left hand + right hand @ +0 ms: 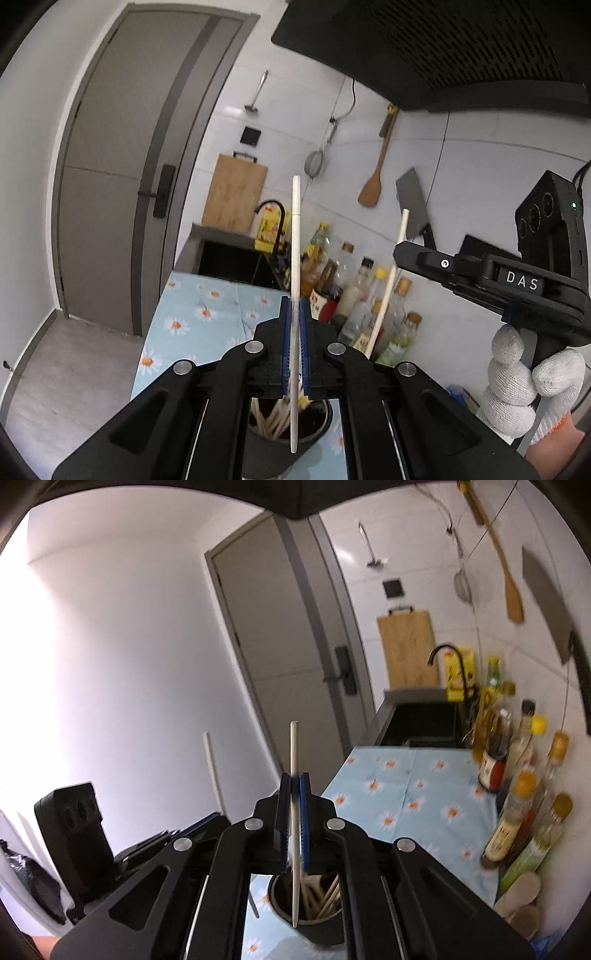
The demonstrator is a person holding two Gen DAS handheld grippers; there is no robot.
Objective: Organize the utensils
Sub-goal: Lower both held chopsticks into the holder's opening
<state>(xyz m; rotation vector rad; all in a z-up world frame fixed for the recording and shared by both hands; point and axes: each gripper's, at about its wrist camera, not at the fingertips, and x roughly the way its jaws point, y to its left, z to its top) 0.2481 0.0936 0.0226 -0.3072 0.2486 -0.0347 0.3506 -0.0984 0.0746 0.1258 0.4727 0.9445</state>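
My left gripper is shut on a white chopstick that stands upright, its lower tip over a dark utensil holder with several chopsticks inside. My right gripper is shut on a pale wooden chopstick, also upright above the same holder. In the left wrist view the right gripper sits to the right, held by a gloved hand, with its chopstick slanting down. In the right wrist view the left gripper's body and its white chopstick show at left.
The holder stands on a counter with a blue daisy-print cloth. Bottles line the wall at right. A black sink with a faucet lies beyond. A cutting board, wooden spatula, strainer and cleaver hang on the tiled wall.
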